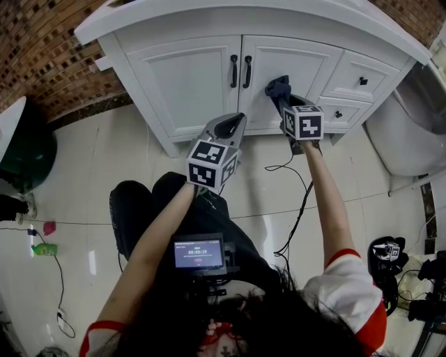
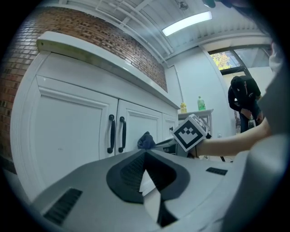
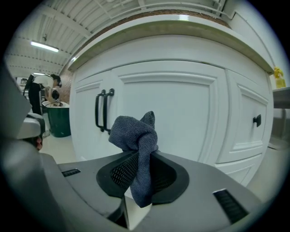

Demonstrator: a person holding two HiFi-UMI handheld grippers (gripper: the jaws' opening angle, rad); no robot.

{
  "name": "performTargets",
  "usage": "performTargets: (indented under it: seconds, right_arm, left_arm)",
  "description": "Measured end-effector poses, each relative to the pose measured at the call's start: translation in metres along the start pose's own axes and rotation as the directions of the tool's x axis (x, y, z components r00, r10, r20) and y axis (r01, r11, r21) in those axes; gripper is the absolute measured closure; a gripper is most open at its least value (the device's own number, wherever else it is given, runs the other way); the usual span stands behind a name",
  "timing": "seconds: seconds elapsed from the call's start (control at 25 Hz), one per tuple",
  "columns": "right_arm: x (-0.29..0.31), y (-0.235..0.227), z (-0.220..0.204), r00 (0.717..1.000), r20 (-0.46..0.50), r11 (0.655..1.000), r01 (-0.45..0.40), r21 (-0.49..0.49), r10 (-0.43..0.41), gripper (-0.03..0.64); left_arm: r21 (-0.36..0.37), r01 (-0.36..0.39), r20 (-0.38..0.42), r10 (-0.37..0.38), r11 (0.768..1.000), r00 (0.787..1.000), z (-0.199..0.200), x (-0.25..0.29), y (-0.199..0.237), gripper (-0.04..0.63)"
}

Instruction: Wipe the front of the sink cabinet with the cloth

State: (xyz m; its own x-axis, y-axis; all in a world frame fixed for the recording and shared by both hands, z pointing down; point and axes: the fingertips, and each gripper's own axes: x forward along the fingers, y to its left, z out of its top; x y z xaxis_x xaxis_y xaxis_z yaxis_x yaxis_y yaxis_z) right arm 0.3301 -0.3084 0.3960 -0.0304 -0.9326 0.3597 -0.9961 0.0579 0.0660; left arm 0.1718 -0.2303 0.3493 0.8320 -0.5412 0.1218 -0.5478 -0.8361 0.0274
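Right gripper view shows the right gripper (image 3: 139, 156) closed tight on the cloth (image 3: 132, 131), a dark blue-grey rag pinched at its middle. Its long axis runs upright: a short tail hangs below the jaws, and a bunched knot rises above them with its tip pointing at the sink cabinet (image 1: 188, 77). From the head view I place the cloth on the right-hand door (image 1: 293, 66), up near that door's inner edge and just beside the pair of black handles (image 1: 240, 71). I cannot tell whether the fabric is pressed on the paint or sits just off it. My left gripper (image 2: 145, 153) has its jaws brought together with nothing between them, and it hangs lower, well back from the left door (image 1: 185, 80). For edges, the countertop lip (image 1: 230, 14) overhangs the doors above. The small drawers (image 1: 362, 80) sit to the right of the door I am on, both shut. A white fixture (image 1: 411, 125) stands close by the cabinet's right end. Below, pale tiled floor (image 1: 104, 174) runs from the cabinet's foot back to my knees, and a black cable (image 1: 296, 209) trails across it under the right arm. A dark green bin (image 1: 28, 150) stands off to the left, well apart from the cabinet. I cannot make out what it holds. Both doors are closed.
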Motion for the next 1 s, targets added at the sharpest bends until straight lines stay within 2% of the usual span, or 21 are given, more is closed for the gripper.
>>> performTargets:
  seconds: [0.24,0.44,0.56,0.8,1.0]
  right_arm:
    - [0.024,0.071,0.005,0.994,-0.002,0.993,-0.107,-0.056,0.107,0.529]
    - [0.037,0.080,0.000,0.994,-0.016,0.993,-0.110,-0.050,0.109,0.529]
    - [0.039,0.065,-0.010,0.996,-0.039,0.995,-0.080,-0.058,0.078,0.529]
    - [0.033,0.004,-0.045,0.995,-0.096,0.999,0.028,-0.029,-0.030,0.529]
    - [0.022,-0.057,-0.070,0.980,-0.146,0.991,0.137,-0.007,-0.137,0.529]
  left_arm:
    - [-0.065,-0.038,-0.026,0.037,0.997,0.999,-0.023,-0.013,0.016,0.560]
    - [-0.091,-0.050,-0.026,0.048,0.995,0.999,-0.032,-0.021,0.027,0.560]
    - [-0.115,-0.055,-0.034,0.051,0.992,0.998,-0.039,-0.021,0.031,0.560]
    - [-0.066,-0.025,-0.036,0.023,0.998,0.999,-0.040,-0.014,0.022,0.560]
    - [-0.068,0.012,-0.037,-0.015,0.998,0.999,-0.040,-0.004,0.009,0.560]
